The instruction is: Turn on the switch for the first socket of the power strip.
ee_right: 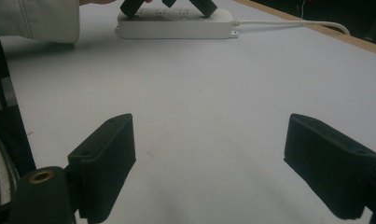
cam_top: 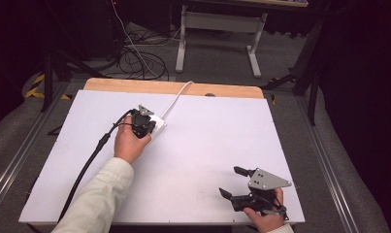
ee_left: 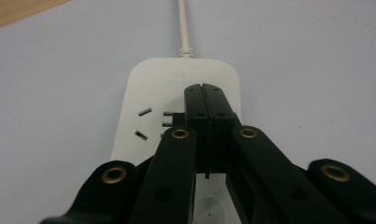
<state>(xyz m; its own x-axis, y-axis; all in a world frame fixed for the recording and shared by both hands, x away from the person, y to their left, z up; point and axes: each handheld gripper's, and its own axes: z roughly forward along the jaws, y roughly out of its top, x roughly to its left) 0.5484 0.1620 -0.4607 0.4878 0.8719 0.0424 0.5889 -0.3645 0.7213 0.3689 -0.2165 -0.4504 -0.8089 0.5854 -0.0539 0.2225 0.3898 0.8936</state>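
Observation:
A white power strip (cam_top: 157, 125) lies at the back left of the white tabletop (cam_top: 207, 145), its pale cord (cam_top: 176, 97) running off over the far edge. My left gripper (cam_top: 142, 122) is down on the strip, held by a hand in a cream sleeve. In the left gripper view the jaws are shut tight against each other, and my left gripper (ee_left: 205, 89) rests its tips on the power strip (ee_left: 148, 88) just right of a socket's slots. My right gripper (cam_top: 230, 181) stands open near the front right, with bare table between its jaws (ee_right: 223, 168). The power strip (ee_right: 176, 29) lies far ahead of it.
A wooden strip (cam_top: 173, 87) borders the table's far edge. The left gripper's black cable (cam_top: 89, 162) trails down the left side of the table. Behind the table are floor cables (cam_top: 135, 58) and a white desk frame (cam_top: 217, 29). The cream sleeve (ee_right: 36, 18) shows at the upper left.

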